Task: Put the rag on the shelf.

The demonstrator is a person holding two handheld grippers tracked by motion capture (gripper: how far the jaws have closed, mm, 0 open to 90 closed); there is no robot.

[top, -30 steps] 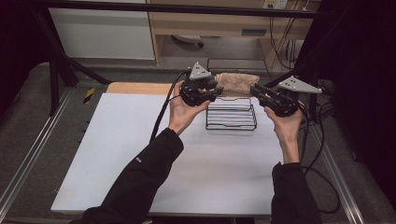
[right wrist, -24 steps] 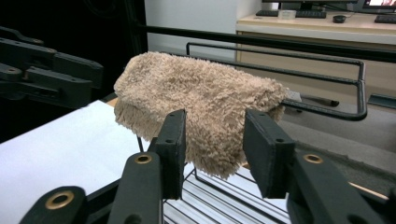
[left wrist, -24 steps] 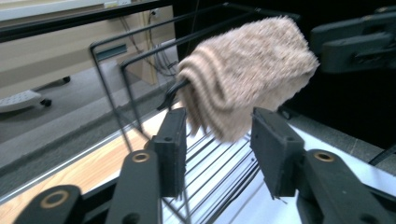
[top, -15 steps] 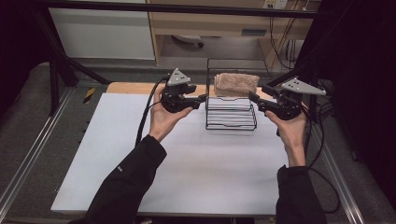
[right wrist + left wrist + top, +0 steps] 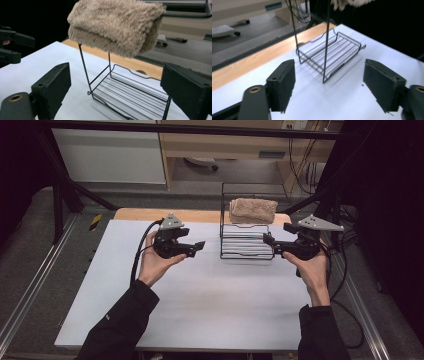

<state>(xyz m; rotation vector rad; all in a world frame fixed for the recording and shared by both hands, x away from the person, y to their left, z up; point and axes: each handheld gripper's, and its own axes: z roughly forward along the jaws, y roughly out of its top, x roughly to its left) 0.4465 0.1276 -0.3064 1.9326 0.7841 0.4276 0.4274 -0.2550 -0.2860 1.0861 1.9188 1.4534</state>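
A folded beige towel (image 5: 253, 210) lies on the top shelf of a black wire rack (image 5: 246, 242) at the back right of the white table (image 5: 200, 305). My left gripper (image 5: 199, 248) hovers left of the rack, apart from it; its jaws have just been opening and nothing is between them. My right gripper (image 5: 270, 245) sits at the rack's right side, jaws also just opened and empty. In the left gripper view the open gripper (image 5: 329, 75) faces the rack (image 5: 329, 52). In the right gripper view the open gripper (image 5: 117, 85) looks at the towel (image 5: 115, 25) above the rack (image 5: 130, 93).
A wooden strip (image 5: 200, 215) runs along the table's far edge. Cables (image 5: 345, 265) hang at the right, and metal rails (image 5: 30, 295) flank the table. A light cabinet (image 5: 110, 155) stands beyond. The other gripper (image 5: 12, 47) shows at the left of the right gripper view.
Both grippers let go of the towel, which now rests on the rack's top. The left hand has moved left and down, away from the rack. Both pairs of jaws stand wider.
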